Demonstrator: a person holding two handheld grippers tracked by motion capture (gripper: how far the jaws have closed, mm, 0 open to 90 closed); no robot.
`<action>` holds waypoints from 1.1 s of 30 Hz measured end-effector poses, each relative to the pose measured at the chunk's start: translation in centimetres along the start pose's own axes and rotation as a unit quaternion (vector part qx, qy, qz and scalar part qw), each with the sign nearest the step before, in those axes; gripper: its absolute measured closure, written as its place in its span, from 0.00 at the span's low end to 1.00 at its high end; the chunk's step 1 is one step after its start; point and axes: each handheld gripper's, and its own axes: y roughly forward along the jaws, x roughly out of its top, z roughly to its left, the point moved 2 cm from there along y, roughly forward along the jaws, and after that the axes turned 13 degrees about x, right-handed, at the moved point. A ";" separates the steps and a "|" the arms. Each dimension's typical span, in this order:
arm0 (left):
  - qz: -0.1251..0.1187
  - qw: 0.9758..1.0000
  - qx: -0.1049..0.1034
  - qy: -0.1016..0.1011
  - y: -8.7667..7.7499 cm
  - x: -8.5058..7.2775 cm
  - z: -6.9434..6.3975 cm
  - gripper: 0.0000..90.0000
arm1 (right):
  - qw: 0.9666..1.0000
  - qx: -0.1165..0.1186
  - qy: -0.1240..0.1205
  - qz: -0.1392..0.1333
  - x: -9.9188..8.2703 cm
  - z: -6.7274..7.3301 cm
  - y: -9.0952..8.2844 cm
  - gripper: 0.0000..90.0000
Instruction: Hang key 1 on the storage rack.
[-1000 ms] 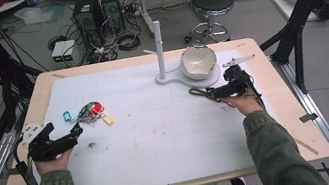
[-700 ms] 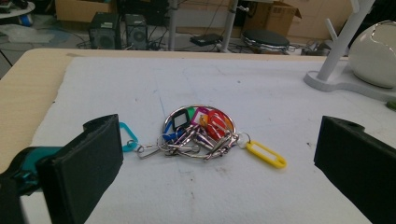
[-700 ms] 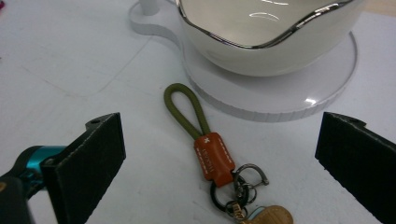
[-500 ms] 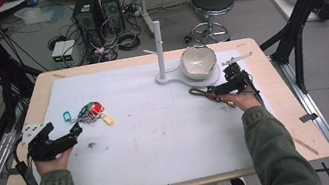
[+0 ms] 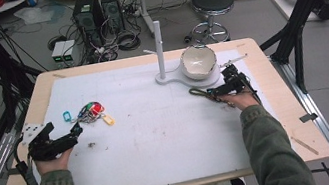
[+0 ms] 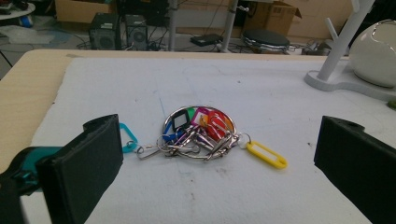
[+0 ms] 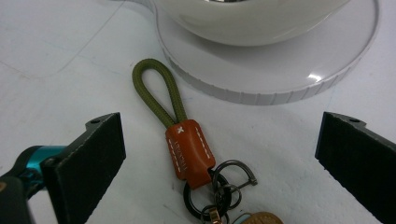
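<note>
A keychain with an olive cord loop (image 7: 158, 91) and an orange leather tab (image 7: 189, 150) lies flat on the white mat, just in front of the white stand's round base (image 7: 280, 79). My right gripper (image 7: 220, 125) is open, with one jaw on each side of the keychain and neither touching it; in the high view the right gripper (image 5: 217, 93) sits right of centre. At the left, a ring of keys with coloured tags (image 6: 198, 133) lies on the mat. My left gripper (image 6: 219, 172) stands open a short way before the ring.
A white bowl (image 5: 198, 61) rests on the stand beside its upright post (image 5: 159, 47). A yellow tag (image 6: 266, 155) and a teal tag (image 6: 127, 137) stick out from the key ring. The mat (image 5: 159, 134) covers most of the wooden table (image 5: 288, 117).
My right gripper has shifted slightly towards me over the olive keychain. The left gripper and the key ring have stayed put.
</note>
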 end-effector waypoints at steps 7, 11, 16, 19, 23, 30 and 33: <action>0.003 1.000 0.001 0.001 0.0 0.0 0.0 0.02 | 1.000 0.002 -0.005 0.014 -0.2 -0.2 1.1 0.05; 0.003 1.000 -0.001 0.000 0.1 0.0 0.0 0.02 | 1.000 0.010 -0.001 0.014 -0.2 -0.3 1.0 0.19; 0.003 1.000 -0.003 0.000 0.1 0.0 -0.1 0.02 | 0.999 0.029 0.000 0.027 -0.3 -0.4 1.0 0.37; 0.004 1.000 -0.005 0.001 0.1 -0.1 -0.2 0.02 | 0.999 0.035 -0.002 0.027 -0.3 -0.4 0.9 0.44; 0.004 1.000 -0.005 0.000 0.0 0.0 -0.1 0.02 | 0.999 0.044 0.004 0.031 -0.4 -0.4 0.9 0.53; 0.007 1.000 -0.008 0.001 0.1 -0.1 -0.2 0.02 | 0.998 0.045 -0.001 0.036 -0.4 -0.4 1.3 0.62; 0.006 1.000 -0.008 0.000 0.1 -0.1 -0.2 0.02 | 0.998 0.054 -0.008 0.042 -0.5 -0.2 1.4 0.66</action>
